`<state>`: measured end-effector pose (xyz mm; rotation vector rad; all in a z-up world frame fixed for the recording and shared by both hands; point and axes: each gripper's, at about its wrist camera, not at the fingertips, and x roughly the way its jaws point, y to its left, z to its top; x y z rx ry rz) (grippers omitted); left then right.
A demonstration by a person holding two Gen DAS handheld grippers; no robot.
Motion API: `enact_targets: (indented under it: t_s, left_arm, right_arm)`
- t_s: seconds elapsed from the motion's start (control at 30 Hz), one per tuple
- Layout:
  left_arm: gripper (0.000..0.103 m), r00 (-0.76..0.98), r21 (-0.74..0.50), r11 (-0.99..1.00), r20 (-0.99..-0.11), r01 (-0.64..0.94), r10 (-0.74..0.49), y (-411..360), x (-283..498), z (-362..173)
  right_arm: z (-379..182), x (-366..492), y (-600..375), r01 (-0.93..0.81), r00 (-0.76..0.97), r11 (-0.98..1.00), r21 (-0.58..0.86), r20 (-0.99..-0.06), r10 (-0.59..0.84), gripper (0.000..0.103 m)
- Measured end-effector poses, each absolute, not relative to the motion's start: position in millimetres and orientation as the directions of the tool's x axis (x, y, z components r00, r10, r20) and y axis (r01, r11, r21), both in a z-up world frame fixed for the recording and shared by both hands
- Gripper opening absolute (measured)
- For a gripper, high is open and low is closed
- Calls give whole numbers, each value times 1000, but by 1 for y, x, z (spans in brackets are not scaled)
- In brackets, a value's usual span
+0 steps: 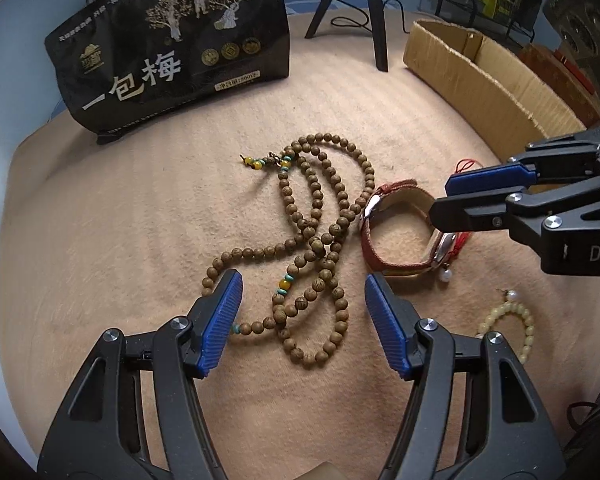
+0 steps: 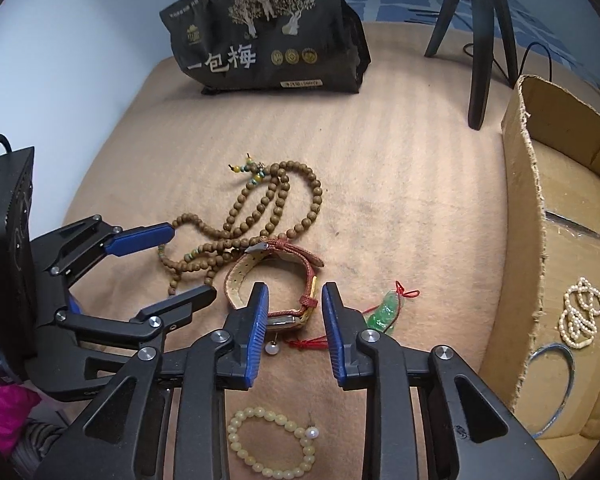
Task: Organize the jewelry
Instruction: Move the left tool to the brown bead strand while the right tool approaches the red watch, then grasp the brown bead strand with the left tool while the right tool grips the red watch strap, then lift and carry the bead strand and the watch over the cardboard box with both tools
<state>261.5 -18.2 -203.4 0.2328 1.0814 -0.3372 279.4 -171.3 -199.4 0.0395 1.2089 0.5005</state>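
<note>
Right wrist view: one wooden bead strand (image 2: 260, 216), one red-strap watch (image 2: 276, 280), one cream bead bracelet (image 2: 268, 444), one green pendant (image 2: 384, 312) on tan cloth (image 2: 400, 200), pearls (image 2: 580, 316) in cardboard box (image 2: 528, 240). Strand's long axis runs toward black bag (image 2: 268, 28). Left gripper (image 1: 304, 316) wide open over strand, holding nothing; right gripper (image 2: 294, 328) open astride watch, unclosed.

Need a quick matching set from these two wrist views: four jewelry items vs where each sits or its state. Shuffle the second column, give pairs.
Items:
1. wooden bead strand
2. watch
3. pearl strand
4. green pendant

Places:
A. inside the cardboard box
B. between the open fingers of the right gripper
C. on the cloth just right of the right gripper's fingers
D. in front of the open left gripper, tangled in loops

Pairs: 1-D, 2-B, 3-A, 4-C
</note>
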Motion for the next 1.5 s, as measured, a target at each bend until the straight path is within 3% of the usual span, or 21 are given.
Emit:
enact_targets:
  t_s: [0.27, 0.47, 0.73, 0.77, 1.5]
  left_arm:
    - [65, 439, 55, 924, -890, 379, -127, -22, 275, -213]
    - [55, 448, 62, 923, -886, 379, -124, -26, 282, -216]
    - [14, 457, 53, 943, -883, 329, -110, -25, 292, -218]
    - [12, 457, 47, 947, -883, 317, -109, -23, 293, -217]
    - [11, 592, -119, 982, -784, 147, -184, 28, 267, -132]
  right_arm:
    - [-215, 288, -167, -346, 244, 898, 273, -898, 367, 20]
    - [-220, 294, -165, -338, 239, 899, 278, -899, 368, 19]
    - [-226, 300, -155, -338, 251, 908, 247, -906, 340, 7]
    - [-227, 300, -155, -335, 254, 908, 250, -904, 342, 7]
    - [-152, 273, -191, -288, 446, 920, 267, -812, 376, 7]
